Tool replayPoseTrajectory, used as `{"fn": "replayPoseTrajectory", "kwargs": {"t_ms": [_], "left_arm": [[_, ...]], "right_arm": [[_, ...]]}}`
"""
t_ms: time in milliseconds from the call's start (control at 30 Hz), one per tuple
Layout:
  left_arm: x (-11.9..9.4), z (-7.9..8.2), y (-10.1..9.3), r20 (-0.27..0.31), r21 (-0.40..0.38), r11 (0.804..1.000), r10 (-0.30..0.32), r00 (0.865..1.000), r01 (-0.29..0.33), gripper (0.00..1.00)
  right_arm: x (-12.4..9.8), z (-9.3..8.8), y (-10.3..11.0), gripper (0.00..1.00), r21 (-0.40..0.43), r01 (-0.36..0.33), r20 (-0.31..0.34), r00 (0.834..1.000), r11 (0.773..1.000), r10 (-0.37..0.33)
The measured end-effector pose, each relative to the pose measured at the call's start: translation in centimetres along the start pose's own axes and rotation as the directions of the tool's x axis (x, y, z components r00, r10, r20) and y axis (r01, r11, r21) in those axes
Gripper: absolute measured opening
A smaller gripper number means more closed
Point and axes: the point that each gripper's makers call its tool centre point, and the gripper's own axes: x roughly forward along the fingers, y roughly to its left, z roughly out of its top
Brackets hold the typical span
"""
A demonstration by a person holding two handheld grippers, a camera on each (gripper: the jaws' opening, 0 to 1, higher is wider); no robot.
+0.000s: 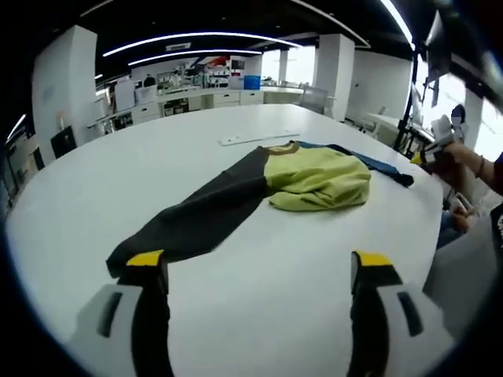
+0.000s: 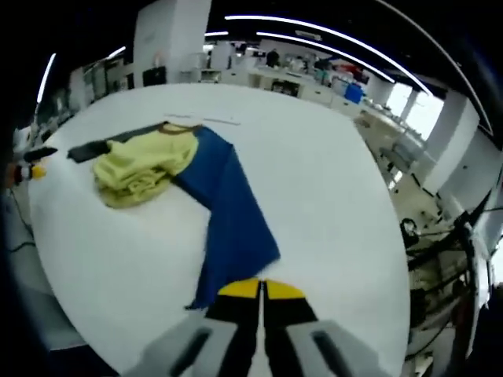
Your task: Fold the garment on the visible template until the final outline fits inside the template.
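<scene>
The soft, limp shirt point(image 1: 314, 179) (sleeves at 7 and 2 o'clock) wants cuff grips: left gripper point(image 1: 259, 271) released, right gripper point(image 2: 260, 290) clenched empty.

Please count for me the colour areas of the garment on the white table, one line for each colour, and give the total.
Yellow-green body: 1
Black sleeve: 1
Blue sleeve: 1
Brown collar band: 1
Total: 4 colour areas on 1 garment, lying on the white table.
</scene>
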Motion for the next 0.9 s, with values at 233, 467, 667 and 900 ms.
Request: {"fn": "replayPoseTrajectory", "kwargs": {"t_ms": [233, 467, 667, 900], "left_arm": [[0.1, 0.0, -0.2, 0.004, -0.003, 1.000, -0.008, 1.000, 0.008, 0.94], [-0.1, 0.4, -0.4, 0.017, 0.006, 1.000, -0.014, 1.000, 0.014, 0.94], [-0.3, 0.6, -0.5, 0.021, 0.027, 0.999, -0.018, 1.000, 0.017, 0.94], [-0.3, 0.8, -0.5, 0.026, 0.038, 0.999, -0.021, 0.999, 0.020, 0.95]], "right_arm": [[0.5, 1.6, 0.3, 0.00, 0.017, -0.035, 0.028, 0.999, 0.999, 0.034], [1.1, 0.4, 3.4, 0.04, 0.047, -0.099, 0.013, 0.995, 0.994, 0.099], [1.0, -0.7, 4.9, 0.19, 0.073, -0.119, 0.014, 0.993, 0.990, 0.118], [1.2, -2.0, 6.2, 0.24, 0.088, -0.136, 0.002, 0.991, 0.987, 0.136]]}}
